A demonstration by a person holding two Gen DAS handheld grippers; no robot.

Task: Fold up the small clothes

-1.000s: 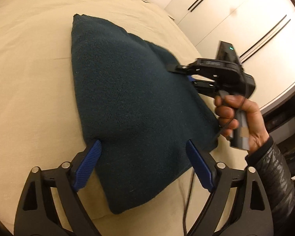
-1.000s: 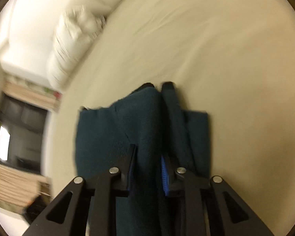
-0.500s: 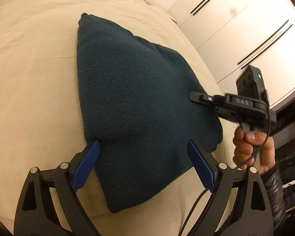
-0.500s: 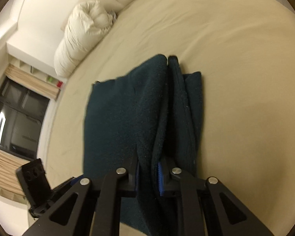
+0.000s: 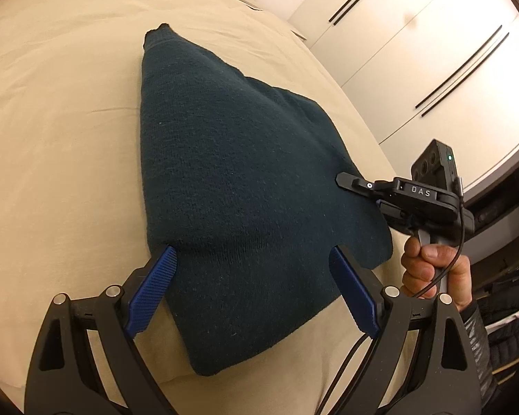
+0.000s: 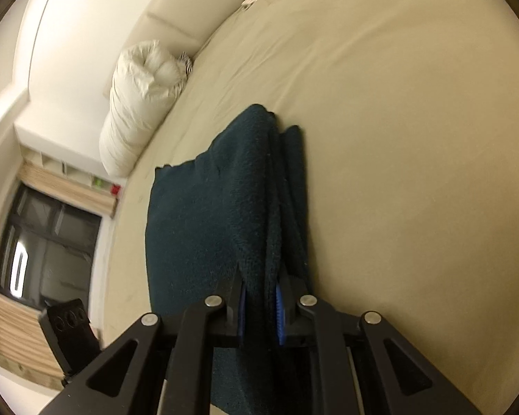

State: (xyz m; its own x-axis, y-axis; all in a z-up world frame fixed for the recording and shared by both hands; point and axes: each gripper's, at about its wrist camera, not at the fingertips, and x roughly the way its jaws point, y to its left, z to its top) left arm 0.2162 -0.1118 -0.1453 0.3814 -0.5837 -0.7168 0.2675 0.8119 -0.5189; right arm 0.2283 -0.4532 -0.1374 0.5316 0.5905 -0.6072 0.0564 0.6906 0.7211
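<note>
Sweater (image 5: 238, 186) lies on bed (image 5: 58, 110); right gripper (image 6: 261, 307) has just been closing, pinching its bunched edge. Left gripper (image 5: 252, 287) spread wide above near hem, holding nothing.

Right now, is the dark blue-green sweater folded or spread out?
Folded. The sweater shows stacked layers at the edge where the right tongs pinch it.

We see the folded garment (image 5: 245, 186) lying on the bed (image 5: 58, 131), with the rolled duvet (image 6: 138, 103) behind it against the headboard (image 6: 190, 10). The wardrobe doors (image 5: 415, 41) stand to the bed's right, and the window (image 6: 45, 249) lies beyond its left side.
</note>
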